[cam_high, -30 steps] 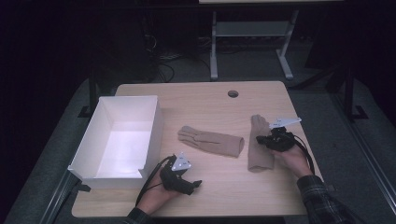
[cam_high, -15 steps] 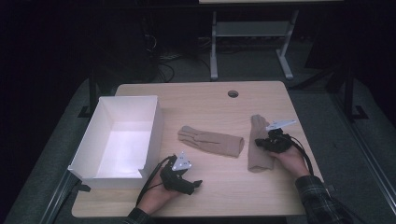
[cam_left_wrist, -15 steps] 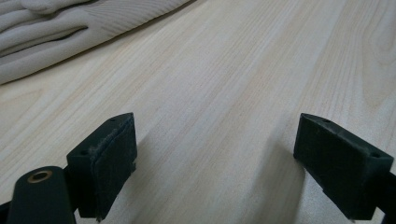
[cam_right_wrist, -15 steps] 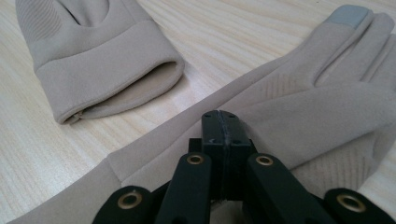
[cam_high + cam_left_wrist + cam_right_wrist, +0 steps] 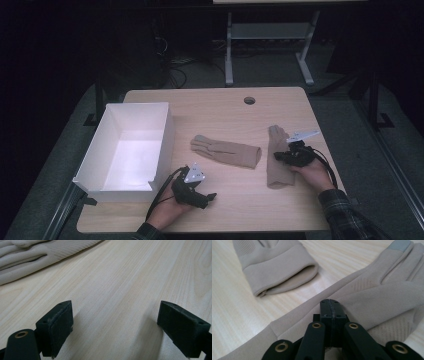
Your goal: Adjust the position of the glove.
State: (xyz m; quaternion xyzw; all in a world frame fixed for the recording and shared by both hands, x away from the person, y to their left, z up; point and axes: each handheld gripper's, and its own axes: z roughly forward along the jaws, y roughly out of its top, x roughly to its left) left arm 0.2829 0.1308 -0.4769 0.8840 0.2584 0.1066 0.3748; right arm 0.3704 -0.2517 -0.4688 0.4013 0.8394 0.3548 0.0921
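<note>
Two beige knit gloves lie on the wooden table point(image 5: 220, 107), both right of the white box point(image 5: 125, 147). The nearer glove point(image 5: 226, 151) lies crosswise just beside the box, cuff pointing away from it; the farther glove point(image 5: 276, 162) lies lengthwise, well apart from the box, with a grey fingertip patch. Since a second ago, little has changed; the right gripper point(image 5: 280, 156) has edged slightly. Its jaws are pressed together on the farther glove's fabric. The left gripper point(image 5: 209, 196), near the box's front corner, rests with jaws wide apart over bare wood.
</note>
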